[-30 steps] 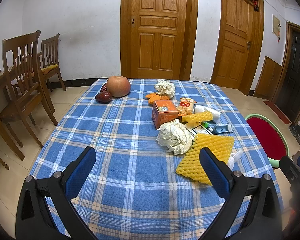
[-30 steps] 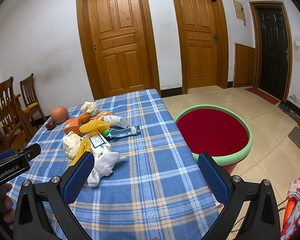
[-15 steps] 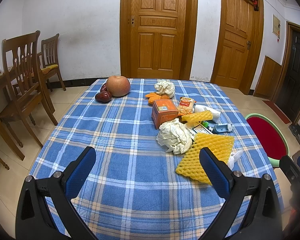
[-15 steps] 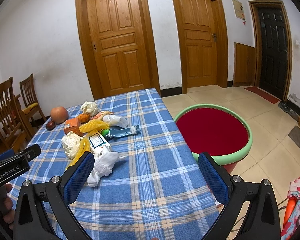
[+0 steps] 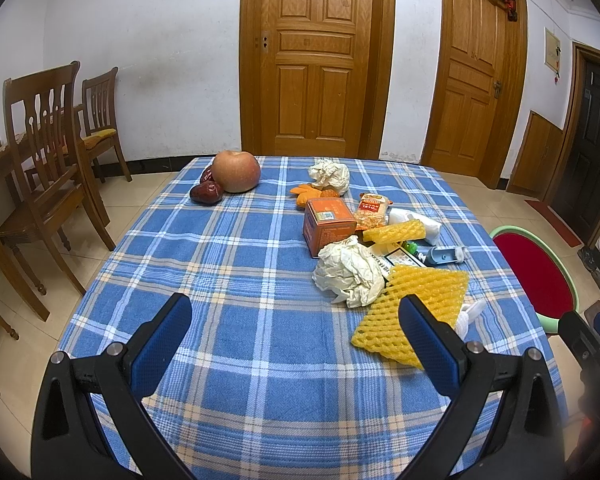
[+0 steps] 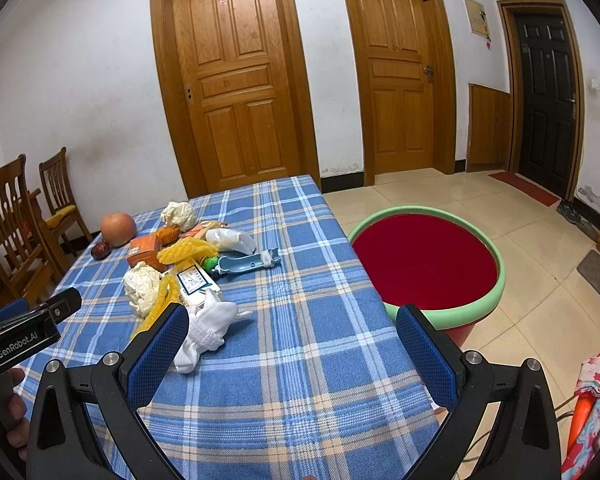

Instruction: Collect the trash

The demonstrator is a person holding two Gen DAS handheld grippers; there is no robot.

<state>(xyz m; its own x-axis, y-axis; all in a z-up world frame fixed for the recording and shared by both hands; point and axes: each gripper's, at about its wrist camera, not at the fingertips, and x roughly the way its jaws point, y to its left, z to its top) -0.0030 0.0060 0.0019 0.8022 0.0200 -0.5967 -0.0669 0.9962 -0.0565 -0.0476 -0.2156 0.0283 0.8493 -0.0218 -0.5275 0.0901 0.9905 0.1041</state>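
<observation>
Trash lies heaped on the blue plaid tablecloth (image 5: 236,248): a crumpled white paper ball (image 5: 350,272), yellow foam netting (image 5: 416,308), an orange box (image 5: 328,224), a snack packet (image 5: 372,210) and a second paper ball (image 5: 329,174). In the right wrist view the same heap shows with a white sock (image 6: 208,330) and a blue plastic piece (image 6: 246,265). My left gripper (image 5: 296,340) hovers open over the table's near end, left of the netting. My right gripper (image 6: 292,344) is open and empty above the table's near right corner. A red tub with a green rim (image 6: 424,264) stands beside the table.
An apple (image 5: 236,171) and red dates (image 5: 206,193) sit at the far left of the table. Wooden chairs (image 5: 48,168) stand left of it. Closed wooden doors (image 5: 316,60) line the far wall. A hand (image 6: 8,424) holds the left gripper's handle at the lower left.
</observation>
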